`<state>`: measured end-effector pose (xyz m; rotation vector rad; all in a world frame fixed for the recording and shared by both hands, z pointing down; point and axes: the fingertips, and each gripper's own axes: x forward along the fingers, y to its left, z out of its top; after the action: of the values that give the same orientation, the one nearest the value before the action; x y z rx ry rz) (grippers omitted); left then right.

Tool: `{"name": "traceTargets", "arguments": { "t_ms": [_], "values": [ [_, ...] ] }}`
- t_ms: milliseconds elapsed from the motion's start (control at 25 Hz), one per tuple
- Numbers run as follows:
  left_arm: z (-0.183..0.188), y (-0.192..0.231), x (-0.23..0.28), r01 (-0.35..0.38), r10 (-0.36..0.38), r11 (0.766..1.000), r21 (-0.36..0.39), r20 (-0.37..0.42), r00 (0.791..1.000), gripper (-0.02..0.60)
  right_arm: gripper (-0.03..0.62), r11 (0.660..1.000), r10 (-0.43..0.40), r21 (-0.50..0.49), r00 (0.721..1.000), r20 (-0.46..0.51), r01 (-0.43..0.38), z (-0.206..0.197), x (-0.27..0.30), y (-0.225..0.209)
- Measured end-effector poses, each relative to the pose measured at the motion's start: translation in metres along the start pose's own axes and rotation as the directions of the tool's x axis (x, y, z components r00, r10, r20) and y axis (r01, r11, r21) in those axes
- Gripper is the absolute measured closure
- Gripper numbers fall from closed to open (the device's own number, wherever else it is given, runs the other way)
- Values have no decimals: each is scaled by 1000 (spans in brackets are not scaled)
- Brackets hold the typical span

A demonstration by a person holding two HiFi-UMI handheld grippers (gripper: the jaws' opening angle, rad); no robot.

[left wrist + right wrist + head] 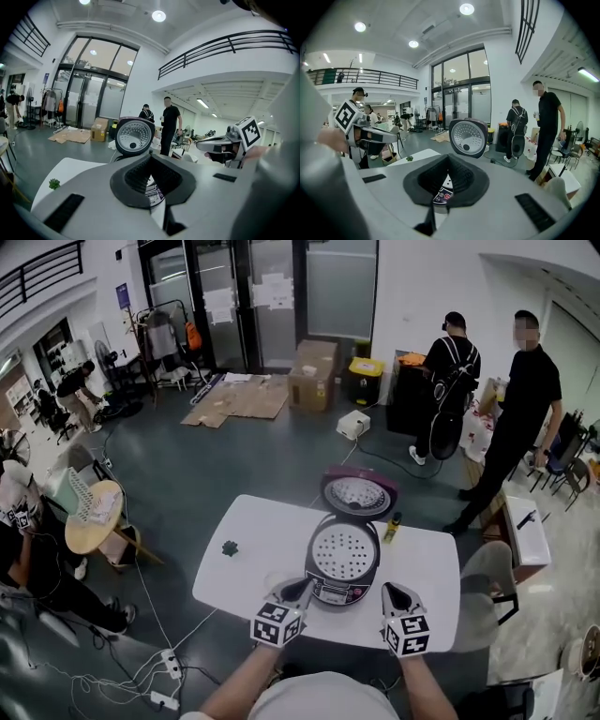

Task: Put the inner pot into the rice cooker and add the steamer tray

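Rice cooker (343, 565) is sitting open at the white desk's (244, 549) near edge, grey floor (187, 460) around, steamer tray (342, 552) filling its mouth and hiding anything beneath. Left gripper (301, 586) and right gripper (392, 592) are flanking it, jaws pressed together, empty.

Tall white-walled hall with a dark grey floor (234, 456)

Glass doors (258, 296) fill the far wall, with flattened cardboard (239, 397), a cardboard box (312, 374) and a yellow bin (365, 367) in front of them. A white counter (248, 570) stands mid-room, with a round wooden table (84, 535) to its left. A black-railed balcony (225, 44) runs overhead, and round ceiling lights (158, 16) are lit.
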<state>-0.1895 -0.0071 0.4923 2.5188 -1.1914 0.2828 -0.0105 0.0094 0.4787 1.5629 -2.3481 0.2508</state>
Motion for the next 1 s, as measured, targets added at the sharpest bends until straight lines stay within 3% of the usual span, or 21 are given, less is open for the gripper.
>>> {"name": "traceTargets", "arguments": {
  "t_ms": [1000],
  "values": [
    [-7, 18, -7, 19, -19, 1000, -17, -33, 999, 568, 583, 1000, -24, 0, 1000, 11, 24, 8, 3, 15]
  ]
}}
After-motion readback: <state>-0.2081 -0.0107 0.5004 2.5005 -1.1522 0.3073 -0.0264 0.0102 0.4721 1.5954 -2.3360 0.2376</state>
